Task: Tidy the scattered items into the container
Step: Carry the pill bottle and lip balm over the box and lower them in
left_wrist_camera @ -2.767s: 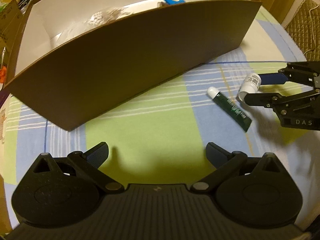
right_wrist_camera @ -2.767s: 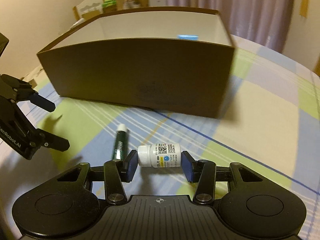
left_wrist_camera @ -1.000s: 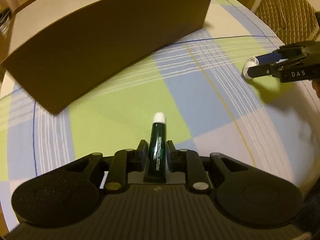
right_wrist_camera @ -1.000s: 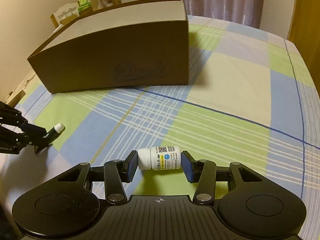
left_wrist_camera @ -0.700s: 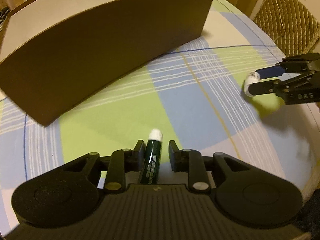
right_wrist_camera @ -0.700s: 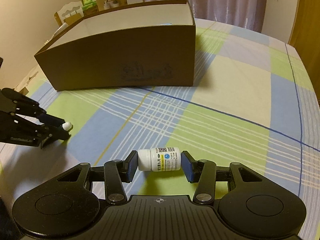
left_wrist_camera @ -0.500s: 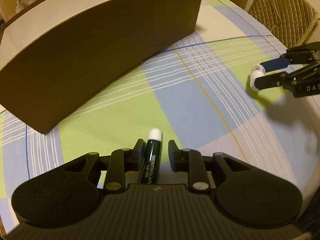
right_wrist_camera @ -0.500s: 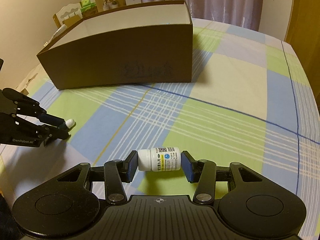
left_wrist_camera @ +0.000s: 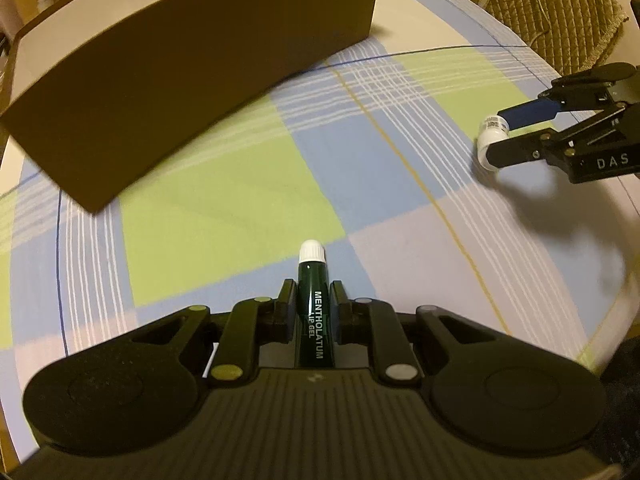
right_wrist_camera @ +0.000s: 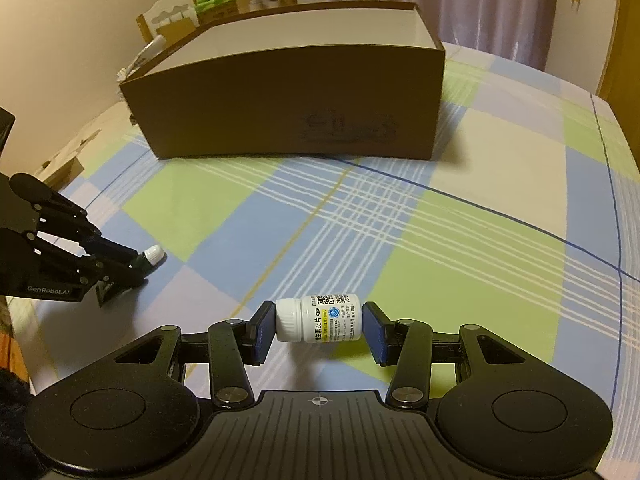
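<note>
1. Left wrist view: left hand-held gripper point(left_wrist_camera: 313, 300) closed tight on the dark green lip gel tube point(left_wrist_camera: 314, 312). Tube runs lengthwise btwn the fingers, white cap fwd, held above the checked cloth on the surface point(left_wrist_camera: 224, 208).
2. Same view: brown cardboard box point(left_wrist_camera: 192, 60) sits ahead and to the left, well apart from the tube. Its near wall is tall and the opening isn't visible from here.
3. Same view, right edge: right hand-held gripper point(left_wrist_camera: 494, 138) holding the small white pill bottle point(left_wrist_camera: 491, 136), also off the cloth.
4. Right wrist view: right hand-held gripper point(right_wrist_camera: 319, 326), part-closed, blue pads pressed on the bottle's point(right_wrist_camera: 319, 318) two ends, cap end left, base end right. Bottle lies crosswise, clear of the cloth.
5. Same view: box point(right_wrist_camera: 288, 96) is straight ahead, open top, white inside; contents can't be seen. Left hand-held gripper point(right_wrist_camera: 146, 260) low at left w/ the tube's cap poking out.
6. Step in hand, my read: carry both to the box. To do it well: raise each above the near rim before going fwd, keep the squeeze steady (end-on bottle grip may slip), go one at a time or well apart so the grippers don't clash, and let go low inside.
</note>
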A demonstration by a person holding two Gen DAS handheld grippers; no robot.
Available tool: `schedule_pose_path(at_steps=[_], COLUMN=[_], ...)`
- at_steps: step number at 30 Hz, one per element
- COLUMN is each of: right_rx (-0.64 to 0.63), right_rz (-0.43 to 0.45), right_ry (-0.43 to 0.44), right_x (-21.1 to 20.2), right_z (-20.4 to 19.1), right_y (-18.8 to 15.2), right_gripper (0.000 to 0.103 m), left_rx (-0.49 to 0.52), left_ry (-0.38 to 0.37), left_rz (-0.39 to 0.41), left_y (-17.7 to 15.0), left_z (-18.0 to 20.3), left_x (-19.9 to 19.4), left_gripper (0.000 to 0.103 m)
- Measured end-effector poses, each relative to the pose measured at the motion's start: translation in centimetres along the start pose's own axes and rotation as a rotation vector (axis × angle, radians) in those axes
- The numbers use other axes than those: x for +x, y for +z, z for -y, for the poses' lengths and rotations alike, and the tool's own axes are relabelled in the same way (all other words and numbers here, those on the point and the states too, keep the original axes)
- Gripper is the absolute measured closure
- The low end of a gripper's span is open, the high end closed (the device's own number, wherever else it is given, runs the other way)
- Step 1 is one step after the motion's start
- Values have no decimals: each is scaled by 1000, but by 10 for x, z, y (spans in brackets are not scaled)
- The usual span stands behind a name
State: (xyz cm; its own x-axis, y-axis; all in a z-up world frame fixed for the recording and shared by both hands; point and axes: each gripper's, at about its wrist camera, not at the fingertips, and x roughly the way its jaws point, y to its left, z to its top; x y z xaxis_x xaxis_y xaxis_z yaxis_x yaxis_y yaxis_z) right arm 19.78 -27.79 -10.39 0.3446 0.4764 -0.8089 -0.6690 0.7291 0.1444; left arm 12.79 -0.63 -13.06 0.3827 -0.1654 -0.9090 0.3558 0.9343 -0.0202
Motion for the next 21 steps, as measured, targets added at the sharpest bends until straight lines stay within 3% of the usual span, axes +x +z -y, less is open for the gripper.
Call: schedule_pose_path(at_steps=[5,11,21], right_rx=[-8,-15,-34], right_rz=[-7,-2,-10], right_ry=[-1,6,15], right_x=[-2,-7,-7], right_z=[-6,-11,-18], right_y=[-5,-6,-1], right_gripper=[53,53,53], left_rx=[-17,10,-2], left_ry=[14,10,38], left_rz=[11,12,67], left_y=[-5,-11,-7], left_z=[1,9,0], left_x=[-1,-4,-39], left_gripper=[86,90,90])
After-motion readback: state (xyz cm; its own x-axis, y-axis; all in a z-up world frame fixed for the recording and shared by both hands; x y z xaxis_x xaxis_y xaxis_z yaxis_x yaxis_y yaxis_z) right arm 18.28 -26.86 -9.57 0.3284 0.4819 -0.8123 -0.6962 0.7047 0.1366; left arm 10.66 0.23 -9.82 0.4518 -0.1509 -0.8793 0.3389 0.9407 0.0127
